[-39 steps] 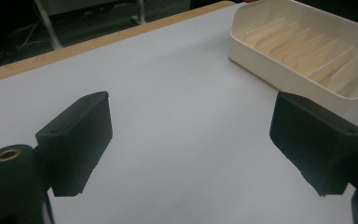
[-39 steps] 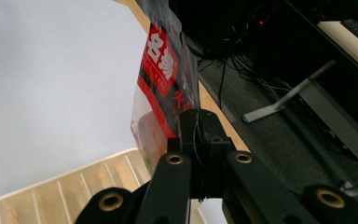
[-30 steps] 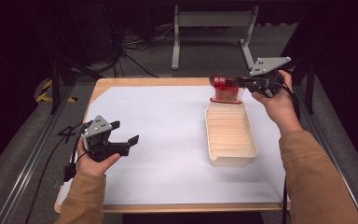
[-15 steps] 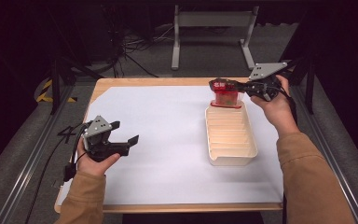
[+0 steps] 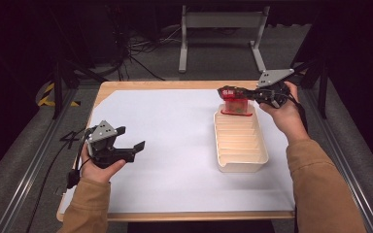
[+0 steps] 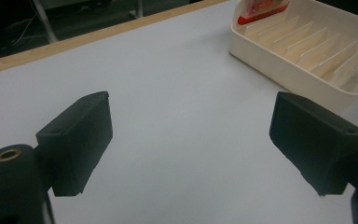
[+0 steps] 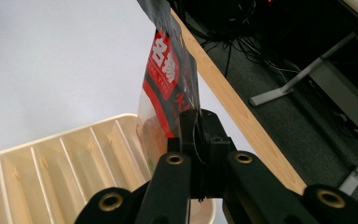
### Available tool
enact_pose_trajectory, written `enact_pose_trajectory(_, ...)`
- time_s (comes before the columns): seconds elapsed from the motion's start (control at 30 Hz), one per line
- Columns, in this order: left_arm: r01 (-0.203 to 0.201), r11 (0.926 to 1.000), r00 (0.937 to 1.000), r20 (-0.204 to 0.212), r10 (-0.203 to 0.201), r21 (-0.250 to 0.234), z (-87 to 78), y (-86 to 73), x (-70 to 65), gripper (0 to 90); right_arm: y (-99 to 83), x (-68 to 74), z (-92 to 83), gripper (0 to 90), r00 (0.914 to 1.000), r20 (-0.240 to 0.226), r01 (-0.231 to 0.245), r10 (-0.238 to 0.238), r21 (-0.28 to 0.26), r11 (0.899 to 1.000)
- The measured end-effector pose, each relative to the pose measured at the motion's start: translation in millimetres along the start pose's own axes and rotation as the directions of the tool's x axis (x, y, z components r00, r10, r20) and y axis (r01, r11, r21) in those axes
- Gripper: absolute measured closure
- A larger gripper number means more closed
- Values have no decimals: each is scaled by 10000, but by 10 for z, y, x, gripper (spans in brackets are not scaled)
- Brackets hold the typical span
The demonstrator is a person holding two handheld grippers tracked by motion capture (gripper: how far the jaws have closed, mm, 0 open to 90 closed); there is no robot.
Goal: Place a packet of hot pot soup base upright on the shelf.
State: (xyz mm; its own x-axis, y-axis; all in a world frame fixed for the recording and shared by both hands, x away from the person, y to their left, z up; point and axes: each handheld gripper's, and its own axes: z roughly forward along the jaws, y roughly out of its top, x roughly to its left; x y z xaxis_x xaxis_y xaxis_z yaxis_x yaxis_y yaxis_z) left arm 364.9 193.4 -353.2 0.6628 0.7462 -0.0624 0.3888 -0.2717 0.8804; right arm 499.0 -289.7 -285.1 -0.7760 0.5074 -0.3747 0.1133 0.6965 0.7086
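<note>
While I hold the packet (image 5: pixel 235 100) pinched by its top edge in my right gripper (image 5: pixel 238 92), it hangs over the far end of the rack (image 5: pixel 240 167), at about one o'clock on the table (image 5: pixel 175 85) in the high view. I grip it at the top seam so the body dangles straight down and its thin bottom edge can slide between two dividers; that, I judge, is the step in hand, and the bottom looks to be at or just inside the farthest slot (I cannot tell whether it touches the floor of the rack yet).

The packet is a flat plastic pouch, red with bold white characters on a dark band up top, and clear lower down, where something pale shows through. In the right gripper view (image 7: pixel 168 88) it runs up from my jaws towards twelve o'clock, and they are closed tight on the film, no gap showing.

The rack is a cream tray with a row of thin upright dividers, its long side running from twelve to six o'clock. Every other slot looks bare, so there is room to work nearer along it.

My left gripper (image 5: pixel 128 141) rests at about eight o'clock, well apart from the rack, jaws spread wide and holding nothing; I keep it aside so it doesn't crowd the drop. White paper (image 5: pixel 165 145) covers the tabletop.
</note>
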Motion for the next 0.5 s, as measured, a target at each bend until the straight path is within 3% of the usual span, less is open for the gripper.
enact_pose_trajectory(0.5, 86, 10000, 10000, -2, -86, -5, 14, -14, 12, 141, -56, 61, 138, 892, 9999, -157, 54, -52, 150, 9999)
